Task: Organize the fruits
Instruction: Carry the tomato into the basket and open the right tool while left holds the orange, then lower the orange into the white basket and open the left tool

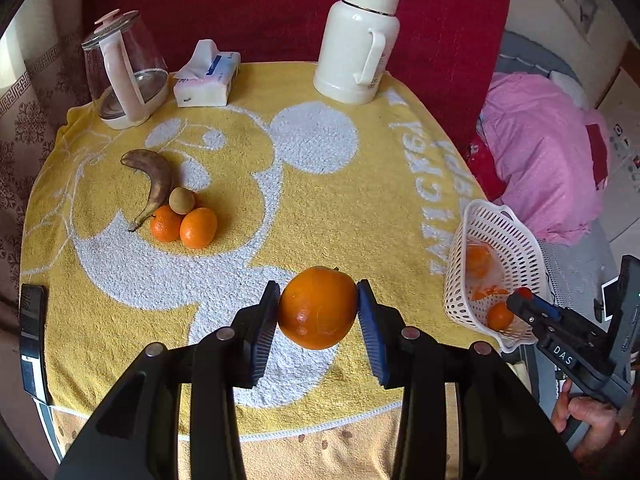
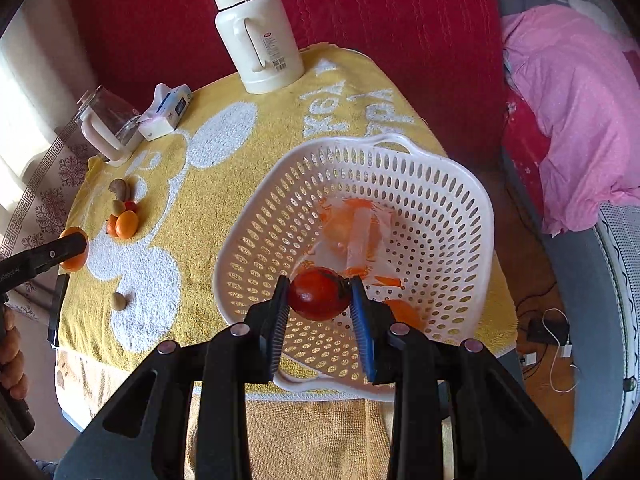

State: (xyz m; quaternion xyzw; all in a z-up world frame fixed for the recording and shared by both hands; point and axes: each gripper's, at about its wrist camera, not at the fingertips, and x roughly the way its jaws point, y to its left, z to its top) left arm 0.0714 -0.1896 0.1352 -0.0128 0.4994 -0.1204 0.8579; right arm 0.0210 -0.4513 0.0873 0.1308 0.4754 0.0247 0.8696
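My left gripper [image 1: 318, 300] is shut on a large orange [image 1: 318, 308], held above the yellow towel. My right gripper [image 2: 320, 292] is shut on a small red fruit [image 2: 318, 294] over the near side of the white basket [image 2: 460, 184]. The basket holds a small orange [image 2: 408, 314] and a clear bag with orange pieces [image 2: 352, 232]. In the left wrist view the basket [image 1: 516, 236] is at the right edge, with the right gripper [image 1: 520, 298] at its rim. On the towel lie a dark banana [image 1: 156, 180], a kiwi [image 1: 182, 200] and two tangerines [image 1: 198, 228]. A small brown fruit [image 2: 118, 302] lies alone.
A white thermos [image 1: 356, 40], a tissue pack [image 1: 206, 78] and a glass kettle [image 1: 124, 72] stand along the table's far edge. A dark phone [image 1: 34, 328] lies at the left edge. A red cloth hangs behind, and a pink quilt [image 1: 544, 152] lies at the right.
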